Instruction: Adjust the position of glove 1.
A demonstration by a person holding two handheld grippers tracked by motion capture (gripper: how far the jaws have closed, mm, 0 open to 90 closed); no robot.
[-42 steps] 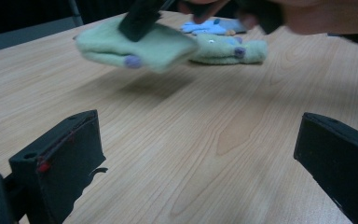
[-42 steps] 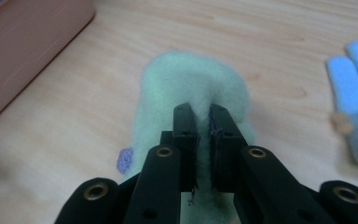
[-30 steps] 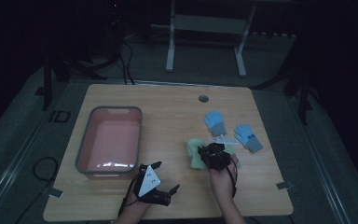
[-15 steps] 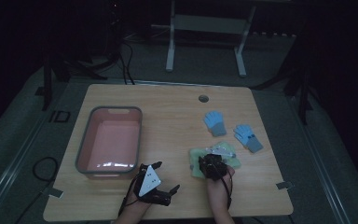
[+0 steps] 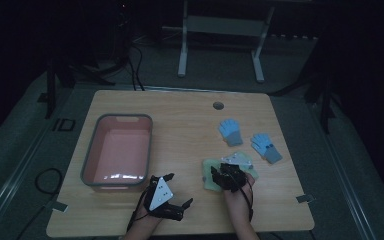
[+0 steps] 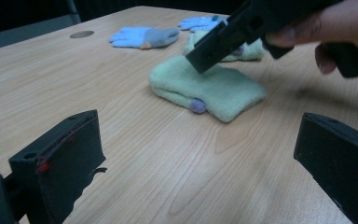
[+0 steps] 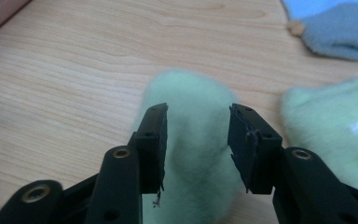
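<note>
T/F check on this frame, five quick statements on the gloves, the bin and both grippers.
1. The right gripper has its jaws parted over a green glove. True; they have just been opening, and the glove lies below the gap.
2. The pink bin holds two gloves. False; nothing shows inside it.
3. Two blue gloves, one and the other, lie on the table beyond the green ones. True.
4. The left gripper is shut on a blue glove. False; its jaws stand wide apart over bare wood.
5. A second green glove lies beside the first. True.
</note>
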